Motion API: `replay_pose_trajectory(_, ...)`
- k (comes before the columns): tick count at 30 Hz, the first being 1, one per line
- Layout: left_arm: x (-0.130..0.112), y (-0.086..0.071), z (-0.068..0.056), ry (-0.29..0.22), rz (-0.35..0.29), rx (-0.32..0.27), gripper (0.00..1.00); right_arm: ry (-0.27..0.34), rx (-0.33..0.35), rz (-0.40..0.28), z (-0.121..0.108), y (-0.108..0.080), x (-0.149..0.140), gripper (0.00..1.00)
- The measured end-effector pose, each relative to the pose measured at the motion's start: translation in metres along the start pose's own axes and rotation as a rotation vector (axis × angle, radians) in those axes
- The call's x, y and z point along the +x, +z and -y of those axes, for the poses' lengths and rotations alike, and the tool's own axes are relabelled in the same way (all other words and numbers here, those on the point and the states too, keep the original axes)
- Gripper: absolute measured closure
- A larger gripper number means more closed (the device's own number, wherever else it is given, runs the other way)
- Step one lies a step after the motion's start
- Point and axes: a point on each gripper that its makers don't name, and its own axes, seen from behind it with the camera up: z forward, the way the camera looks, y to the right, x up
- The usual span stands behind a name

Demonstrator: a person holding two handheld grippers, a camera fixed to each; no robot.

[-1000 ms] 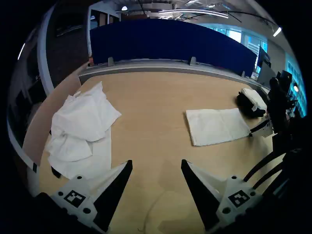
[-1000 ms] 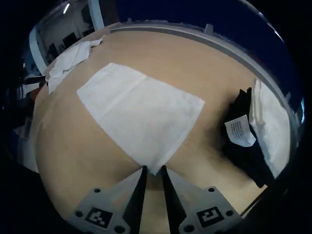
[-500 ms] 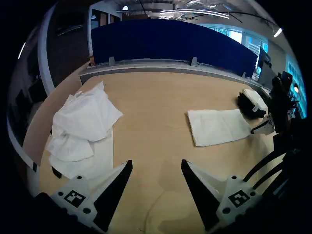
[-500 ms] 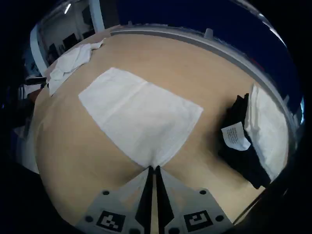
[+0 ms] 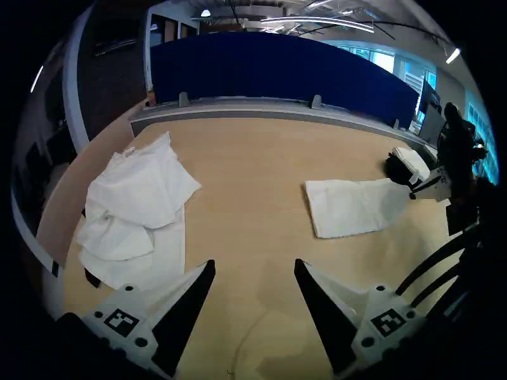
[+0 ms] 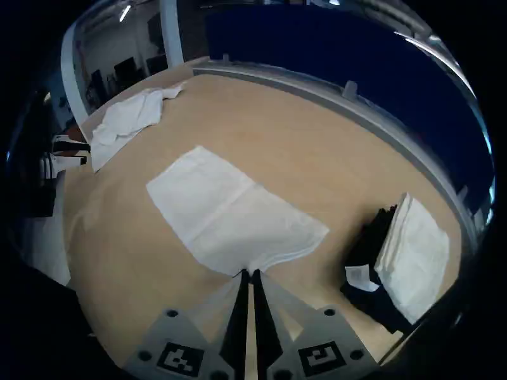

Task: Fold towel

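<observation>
R claw (image 6: pixel 248 276) was pinched tight on the near corner of the towel (image 6: pixel 228 218), corner raised off the tabletop (image 6: pixel 285 145); L claw (image 5: pixel 253 263) gaped wide, holding nothing, w/ towel at its 2 o'clock; crumpled white heap (image 5: pixel 136 202) at 10.

Ceiling strips (image 5: pixel 315 21) and bright windows (image 5: pixel 382 58) give even indoor light; shadows on the table (image 5: pixel 253 158) are soft and faint. The right gripper view is dimmer. Both views look sharp centrally, strongly bent and darker toward the edges
</observation>
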Motion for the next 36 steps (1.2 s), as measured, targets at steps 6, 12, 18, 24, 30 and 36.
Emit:
replay_pose_trajectory(6,0.0,-0.004,0.003,-0.007,-0.007,0.001,0.07,-0.056,0.008,-0.035,0.009,-0.003,0.038,0.95)
replay_pose_trajectory(12,-0.001,-0.008,0.007,-0.017,-0.011,0.001,0.07,-0.114,0.008,-0.057,0.015,-0.005,0.069,0.95)
replay_pose_trajectory(18,0.0,-0.009,0.009,-0.019,-0.017,-0.002,0.07,-0.156,0.006,-0.058,0.019,-0.002,0.086,0.95)
replay_pose_trajectory(24,-0.002,-0.01,0.01,-0.026,-0.02,-0.004,0.07,-0.186,0.016,-0.05,0.027,0.001,0.093,0.95)
replay_pose_trajectory(30,-0.006,-0.009,0.01,-0.035,-0.021,-0.005,0.07,-0.244,0.041,-0.028,0.042,0.013,0.099,0.95)
replay_pose_trajectory(36,-0.011,-0.01,0.007,-0.053,-0.027,-0.008,0.07,-0.307,0.081,-0.007,0.064,0.033,0.109,0.95)
